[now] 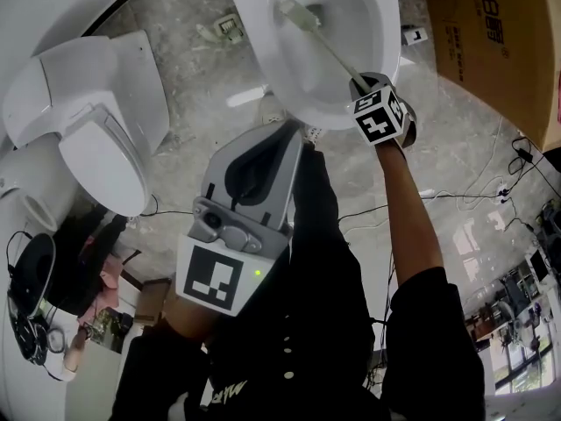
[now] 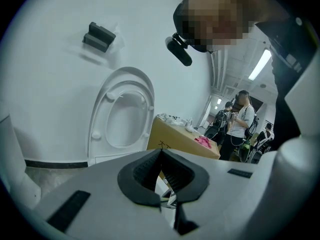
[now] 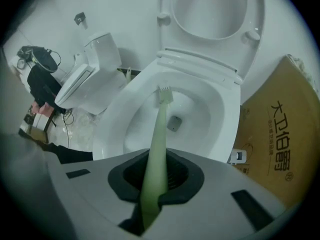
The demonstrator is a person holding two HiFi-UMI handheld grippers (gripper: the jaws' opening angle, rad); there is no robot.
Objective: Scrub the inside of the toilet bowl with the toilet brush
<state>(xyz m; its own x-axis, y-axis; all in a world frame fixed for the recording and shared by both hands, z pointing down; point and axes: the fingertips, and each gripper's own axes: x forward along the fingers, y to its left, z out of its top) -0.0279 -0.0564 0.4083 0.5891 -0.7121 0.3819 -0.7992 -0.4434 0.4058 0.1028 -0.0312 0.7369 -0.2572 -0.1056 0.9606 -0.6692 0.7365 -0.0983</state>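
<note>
The white toilet bowl (image 1: 377,24) stands open at the top of the head view, its seat raised (image 3: 212,9). A pale green toilet brush (image 3: 156,149) reaches down into the bowl, and its head (image 1: 294,11) lies against the inner wall, above the drain (image 3: 173,123). My right gripper (image 1: 361,86) hangs over the bowl's near rim, shut on the brush handle (image 3: 152,189). Held back close to my body and clear of the bowl, my left gripper (image 1: 294,139) is shut with nothing in it (image 2: 161,179).
A second toilet (image 1: 88,121) with its lid down stands to the left. A cardboard box (image 1: 491,33) sits to the right of the bowl. Cables (image 1: 491,191) trail over the stone floor. People (image 2: 240,124) stand beyond the box.
</note>
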